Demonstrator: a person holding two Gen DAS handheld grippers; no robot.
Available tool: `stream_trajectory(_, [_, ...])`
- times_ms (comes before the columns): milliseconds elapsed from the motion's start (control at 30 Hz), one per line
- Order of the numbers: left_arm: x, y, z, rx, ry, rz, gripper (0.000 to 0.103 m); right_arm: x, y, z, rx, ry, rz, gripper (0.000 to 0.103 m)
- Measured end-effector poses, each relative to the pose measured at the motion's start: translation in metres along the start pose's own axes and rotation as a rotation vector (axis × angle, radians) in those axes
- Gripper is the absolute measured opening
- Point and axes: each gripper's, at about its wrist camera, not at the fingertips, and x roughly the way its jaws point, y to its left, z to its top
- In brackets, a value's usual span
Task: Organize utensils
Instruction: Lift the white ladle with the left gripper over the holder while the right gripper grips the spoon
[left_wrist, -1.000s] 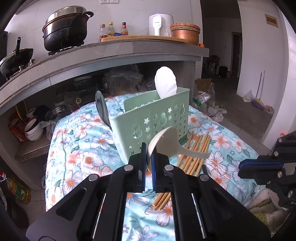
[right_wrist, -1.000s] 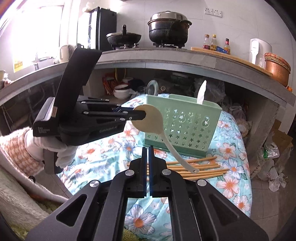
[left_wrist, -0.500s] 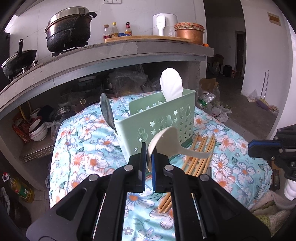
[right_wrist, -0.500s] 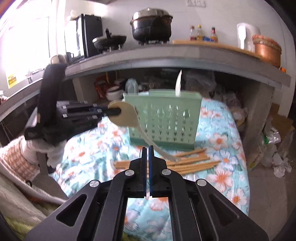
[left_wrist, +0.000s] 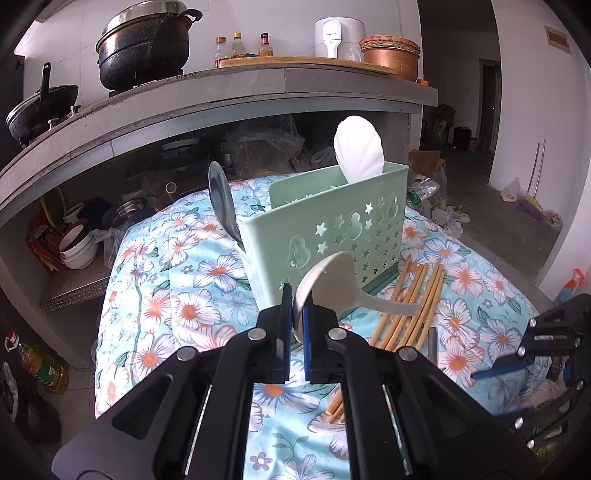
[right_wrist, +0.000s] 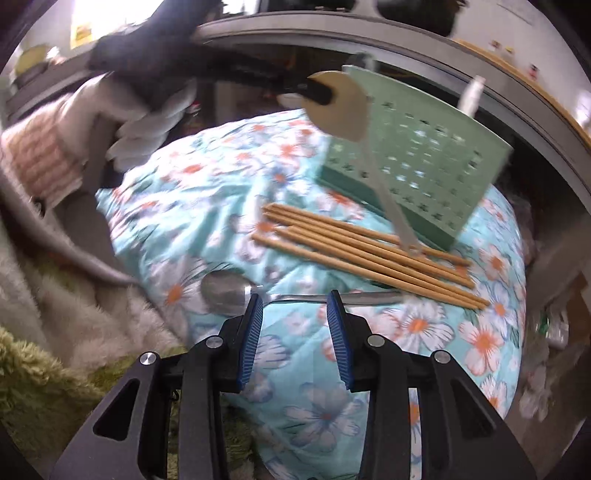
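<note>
My left gripper (left_wrist: 297, 317) is shut on the bowl of a beige spoon (left_wrist: 332, 284), whose handle points right above the chopsticks (left_wrist: 413, 299). Just behind it stands the green basket (left_wrist: 332, 236), holding a white spoon (left_wrist: 358, 147) and a metal spoon (left_wrist: 221, 199). In the right wrist view my right gripper (right_wrist: 295, 306) hangs low over the floral cloth with its jaws opening. A metal spoon (right_wrist: 225, 291) lies on the cloth, its handle crossing just ahead of the fingertips, untouched by the pads. Beyond it are the chopsticks (right_wrist: 369, 247), the basket (right_wrist: 417, 155) and the held beige spoon (right_wrist: 340, 107).
The floral cloth (left_wrist: 166, 295) covers a rounded low surface. A grey counter (left_wrist: 221, 96) with pots, bottles and a kettle overhangs behind the basket. A person's gloved hand (right_wrist: 147, 122) grips the left tool. Fuzzy green and white fabric (right_wrist: 55, 369) lies at the near left.
My right gripper has dropped toward the cloth, tilted, and parted its jaws above the metal spoon. The left gripper keeps its hold on the beige spoon, almost still.
</note>
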Motion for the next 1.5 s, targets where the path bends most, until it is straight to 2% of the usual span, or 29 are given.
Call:
stream_trajectory(133, [0.002,0.001,-0.002,-0.007,0.002,-0.005,0.004,0.016,0.017,-0.004,-0.137,0.069,0.003,0.037])
stream_trajectory(233, [0.004,0.003,-0.003,-0.015,0.007,-0.008,0.004,0.026,0.024,-0.004,-0.184,0.081,0.000,0.037])
stream_trajectory(533, [0.012,0.006,-0.006,-0.021,0.026,-0.018,0.004,0.044,0.035,0.013,-0.176,0.036,0.073,0.037])
stream_trajectory(667, [0.016,0.007,-0.006,-0.022,0.033,-0.023,0.004,0.051,0.043,0.020,-0.204,0.024,0.074,0.040])
stream_trajectory(833, [0.020,0.008,-0.006,-0.025,0.042,-0.030,0.004,0.062,0.040,0.029,-0.155,0.003,0.096,0.042])
stream_trajectory(900, [0.022,0.008,-0.006,-0.026,0.045,-0.032,0.004,0.064,0.040,0.031,-0.121,-0.005,0.114,0.035])
stream_trajectory(933, [0.022,0.008,-0.006,-0.025,0.045,-0.032,0.004,0.063,0.041,0.032,-0.116,-0.007,0.122,0.020])
stream_trajectory(967, [0.022,0.008,-0.006,-0.025,0.045,-0.033,0.004,0.063,0.044,0.035,-0.114,-0.010,0.113,0.017])
stream_trajectory(1067, [0.021,0.008,-0.006,-0.025,0.040,-0.035,0.004,0.058,0.050,0.040,-0.120,-0.032,0.064,0.013])
stream_trajectory(1200, [0.014,0.005,-0.005,-0.017,0.023,-0.032,0.004,0.041,0.043,0.043,-0.057,-0.084,0.036,0.011])
stream_trajectory(1500, [-0.031,-0.002,0.024,0.013,-0.111,-0.015,0.003,-0.009,0.003,0.056,0.150,-0.228,-0.018,0.006])
